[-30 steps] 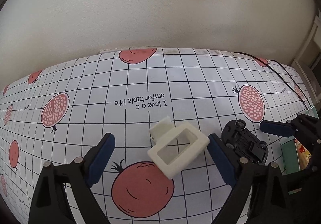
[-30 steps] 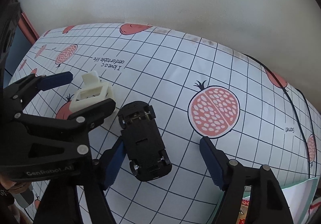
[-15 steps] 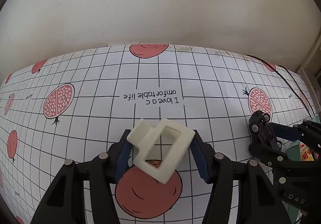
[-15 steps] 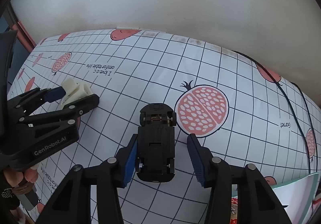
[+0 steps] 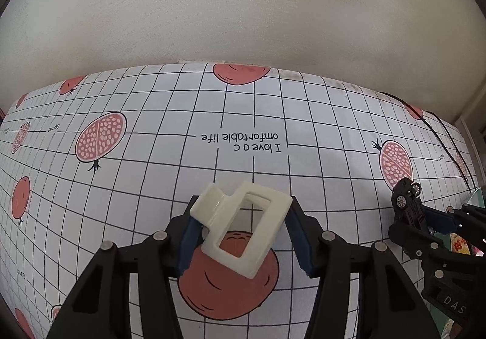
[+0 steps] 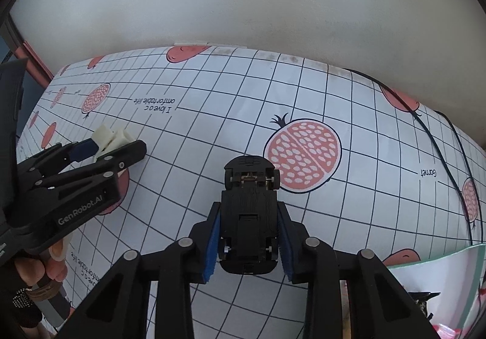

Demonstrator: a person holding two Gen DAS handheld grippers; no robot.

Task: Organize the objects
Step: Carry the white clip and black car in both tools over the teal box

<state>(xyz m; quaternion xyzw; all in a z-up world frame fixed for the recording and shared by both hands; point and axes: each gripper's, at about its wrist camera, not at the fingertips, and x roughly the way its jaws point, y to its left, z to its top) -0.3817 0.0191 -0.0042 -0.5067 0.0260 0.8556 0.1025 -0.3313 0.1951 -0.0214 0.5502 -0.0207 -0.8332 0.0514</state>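
Cream-white plastic fills the middle of the left wrist view: a flat rectangular frame piece [image 5: 243,228] with a window cut through it and a stubby tab on one corner. The left hand-held gripper [image 5: 241,235] is clamped on it, a blue-padded finger [image 5: 188,240] pressed to each long side, and the piece sits tilted, lifted clear of the table [image 5: 152,156]. That table wears a white cloth with a black grid and red pomegranates; through the frame's window a whole pomegranate print [image 5: 227,287] shows directly below. Beyond the frame, toward the cream wall [image 5: 243,4], upside-down lettering runs across the cloth. To the right of the frame, well apart from it, the right hand-held gripper [image 5: 422,223] holds a black toy car [image 5: 405,202] nose-up.

From the right wrist view, the toy car [image 6: 248,217] lies belly-up along the fingers, chassis and axles facing the camera. The right hand-held gripper [image 6: 247,235] is closed on the car's flanks, blue pads touching both sides, with the front end poking out past the fingertips. Just beyond the car on the cloth is a cut pomegranate print [image 6: 303,153]. Far to the left of the car, the left hand-held gripper [image 6: 103,147] grips the cream frame piece [image 6: 111,138], and a person's fingers [image 6: 45,266] wrap its handle. A black cable [image 6: 437,150] trails along the table's right side, and a pale green-edged tray [image 6: 440,275] sits at the lower right of the car.
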